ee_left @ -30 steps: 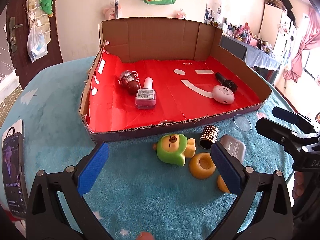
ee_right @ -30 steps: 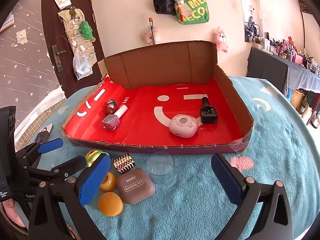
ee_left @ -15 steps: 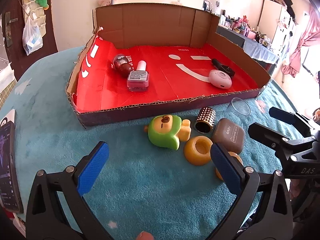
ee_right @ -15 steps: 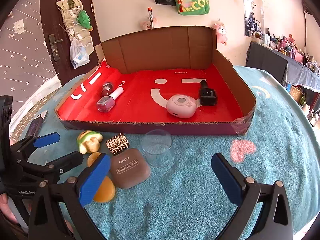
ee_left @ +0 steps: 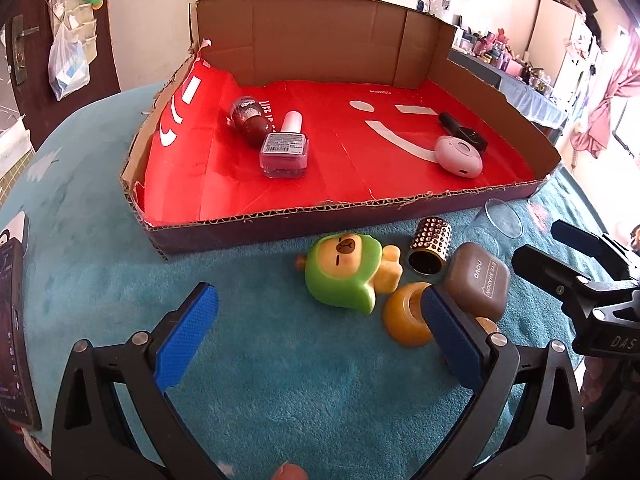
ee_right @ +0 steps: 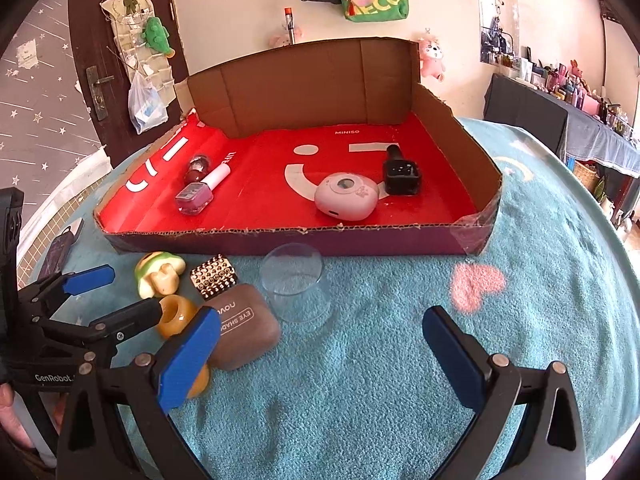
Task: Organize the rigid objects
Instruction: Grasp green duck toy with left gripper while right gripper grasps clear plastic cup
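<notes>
A cardboard box [ee_left: 224,226] [ee_right: 280,242] with a red floor holds a pink nail polish bottle [ee_left: 285,148] [ee_right: 199,194], a dark red bottle [ee_left: 250,118], a pink round case [ee_left: 458,157] [ee_right: 347,197] and a black bottle [ee_right: 400,170]. On the teal cloth in front lie a green toy [ee_left: 344,270] [ee_right: 158,274], a studded cylinder [ee_left: 430,245] [ee_right: 213,276], a brown eye-shadow case [ee_left: 478,280] [ee_right: 244,332], two amber rings [ee_left: 406,318] [ee_right: 176,316] and a clear cup [ee_left: 502,224] [ee_right: 296,282]. My left gripper [ee_left: 320,344] is open just short of the toy. My right gripper [ee_right: 320,354] is open near the cup.
A phone [ee_left: 14,340] lies at the table's left edge. A dark door [ee_right: 120,60] with a hanging organizer stands behind, and a cluttered counter [ee_right: 580,120] lies to the right. Each gripper shows in the other's view, my right one [ee_left: 580,272] beside the case.
Both grippers have moved forward and lower toward the loose items in front of the box. Both stay open and nothing has been picked up.
</notes>
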